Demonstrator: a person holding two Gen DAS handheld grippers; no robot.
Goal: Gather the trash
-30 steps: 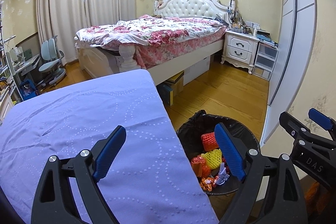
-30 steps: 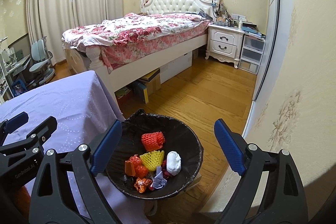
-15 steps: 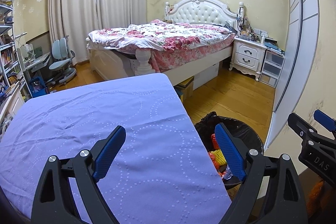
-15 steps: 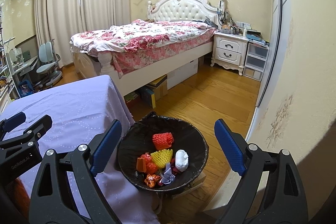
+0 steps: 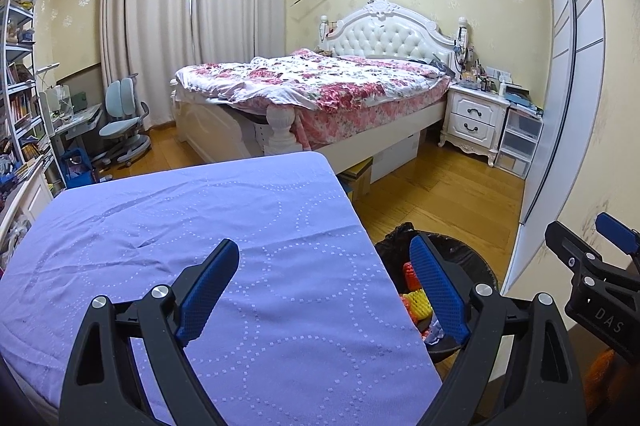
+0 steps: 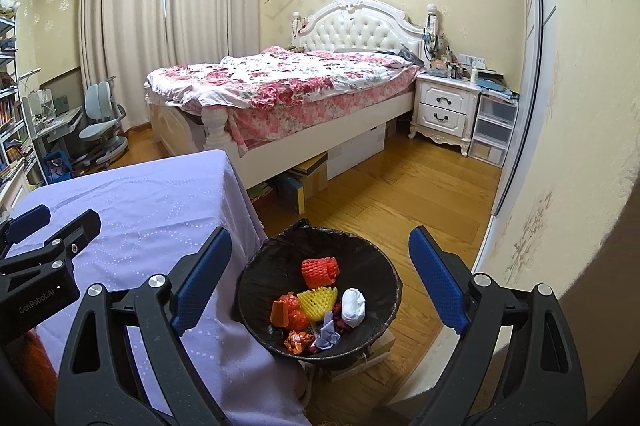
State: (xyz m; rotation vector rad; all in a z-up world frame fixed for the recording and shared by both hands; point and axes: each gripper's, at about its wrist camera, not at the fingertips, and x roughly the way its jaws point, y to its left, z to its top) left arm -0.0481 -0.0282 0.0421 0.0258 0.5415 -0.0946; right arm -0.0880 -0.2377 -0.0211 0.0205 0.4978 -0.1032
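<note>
I have the left gripper over the lilac table, jaws wide apart, nothing between them; my right gripper likewise gapes above the black trash bin beside the table, trash inside; bed beyond.

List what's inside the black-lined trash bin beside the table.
In the trash bin: an orange foam net, a yellow foam net, a white wad, orange wrappers and pale crumpled paper. Anything beneath that pile is covered.
</note>
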